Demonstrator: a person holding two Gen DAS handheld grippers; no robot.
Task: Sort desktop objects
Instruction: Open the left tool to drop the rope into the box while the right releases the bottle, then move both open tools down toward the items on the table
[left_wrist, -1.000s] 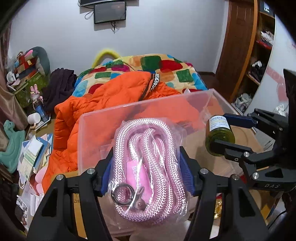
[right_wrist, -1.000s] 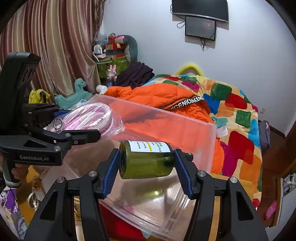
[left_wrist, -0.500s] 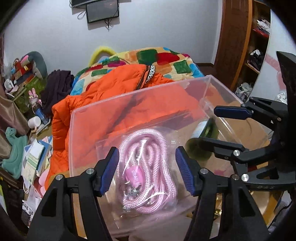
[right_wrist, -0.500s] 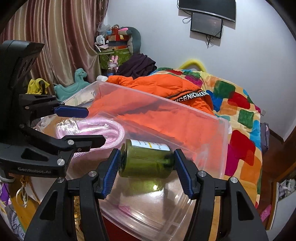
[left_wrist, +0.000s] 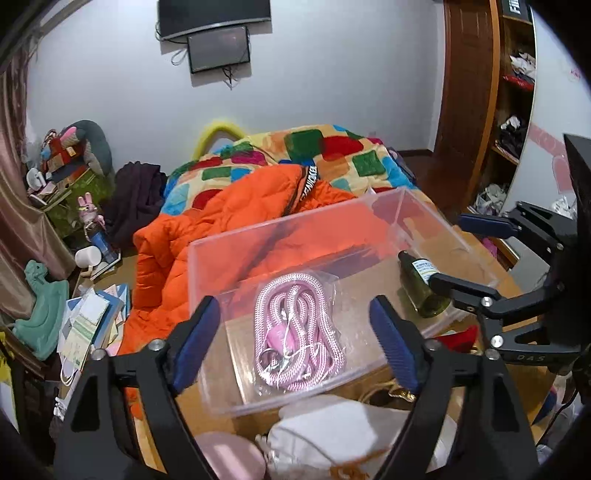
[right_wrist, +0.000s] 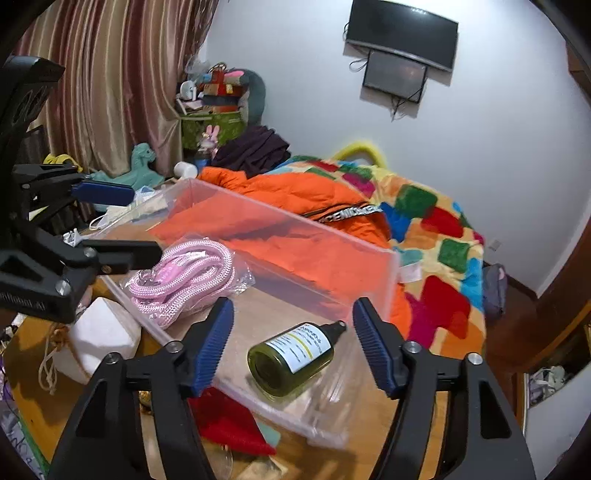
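Clear plastic forms the rectangular storage box (left_wrist: 317, 236) on the wooden desk (right_wrist: 33, 373), and both sorted things lie on its floor. The coiled pink braided rope in a transparent bag (left_wrist: 295, 328) lies flat near the box's front wall, its metal clasp toward the camera. The olive-green glass bottle with a white label (right_wrist: 291, 356) lies on its side well apart from the rope, toward the box's right end, black cap pointing at the far wall. The left gripper (left_wrist: 295, 343) hangs above the rope with its blue-padded fingers (left_wrist: 195, 338) spread wide, touching nothing. The right gripper (right_wrist: 293, 341) hovers over the bottle, likewise spread and empty. Just outside the box's near wall sit a white fabric pouch (right_wrist: 98, 338) and a red cloth (right_wrist: 225, 421).
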